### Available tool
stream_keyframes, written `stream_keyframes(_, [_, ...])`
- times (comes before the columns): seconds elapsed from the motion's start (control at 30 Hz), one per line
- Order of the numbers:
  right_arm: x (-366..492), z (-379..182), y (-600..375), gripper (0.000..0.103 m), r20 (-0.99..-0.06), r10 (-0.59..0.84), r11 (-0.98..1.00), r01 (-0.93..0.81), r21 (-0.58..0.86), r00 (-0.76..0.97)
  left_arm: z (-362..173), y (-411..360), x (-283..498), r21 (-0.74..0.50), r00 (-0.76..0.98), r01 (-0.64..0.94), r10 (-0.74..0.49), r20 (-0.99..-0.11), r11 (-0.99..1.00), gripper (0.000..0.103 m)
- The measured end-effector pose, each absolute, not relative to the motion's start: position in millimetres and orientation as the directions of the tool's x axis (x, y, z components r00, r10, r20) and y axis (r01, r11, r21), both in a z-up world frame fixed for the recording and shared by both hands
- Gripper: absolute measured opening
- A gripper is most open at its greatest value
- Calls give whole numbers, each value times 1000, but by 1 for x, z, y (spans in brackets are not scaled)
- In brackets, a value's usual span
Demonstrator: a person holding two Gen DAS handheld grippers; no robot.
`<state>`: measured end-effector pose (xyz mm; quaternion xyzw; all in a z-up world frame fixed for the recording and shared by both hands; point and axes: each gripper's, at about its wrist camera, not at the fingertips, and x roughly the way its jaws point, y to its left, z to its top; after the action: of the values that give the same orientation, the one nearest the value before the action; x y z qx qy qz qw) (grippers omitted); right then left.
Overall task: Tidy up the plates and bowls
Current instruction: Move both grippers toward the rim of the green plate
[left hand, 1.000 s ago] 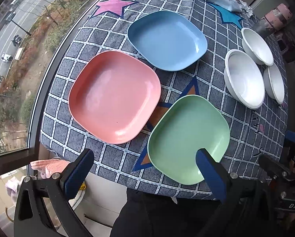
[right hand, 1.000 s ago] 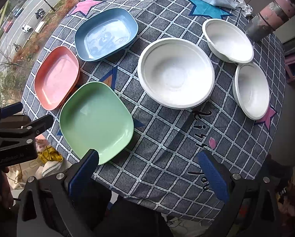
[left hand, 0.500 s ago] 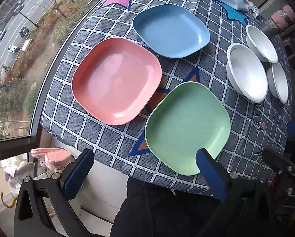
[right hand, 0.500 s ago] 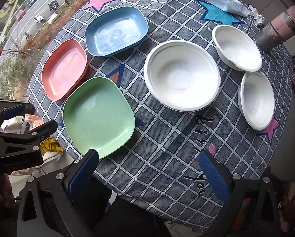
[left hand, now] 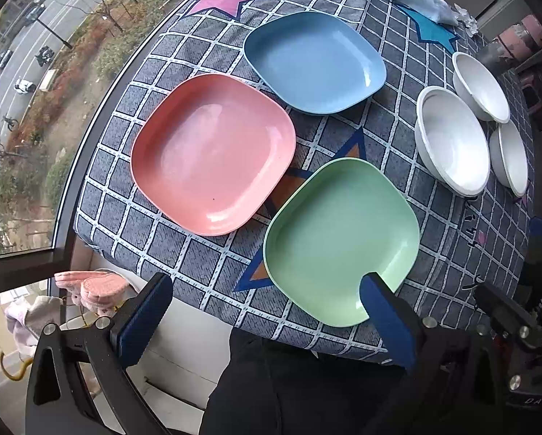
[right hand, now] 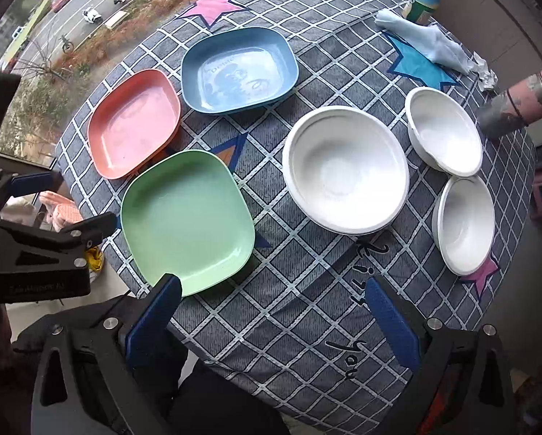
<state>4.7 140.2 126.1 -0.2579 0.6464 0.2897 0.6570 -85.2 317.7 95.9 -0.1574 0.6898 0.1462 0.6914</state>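
Both grippers, left (left hand: 265, 306) and right (right hand: 271, 306), spread wide and empty, farther back from green plate (left hand: 341, 239).

Soft daylight from the window (left hand: 24, 116) at left; sharp centre, fisheye-bent edges, dark corners.

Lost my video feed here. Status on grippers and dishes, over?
Left gripper open, empty; right gripper open, empty. Pink plate, blue plate, green plate, three white bowls all unstacked on tablecloth. Nothing blocking.
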Motion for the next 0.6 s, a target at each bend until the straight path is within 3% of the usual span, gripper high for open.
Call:
stream_keyframes(0.2, [14, 115, 133, 102, -998, 14, 735, -676, 47, -54, 93, 320, -91, -40, 18, -440, -36, -999, 897, 103])
stream_keyframes(0.6, [0, 98, 160, 102, -997, -19, 633, -773, 44, -73, 69, 333, -118, -111, 2, -546, -131, -991, 831, 101])
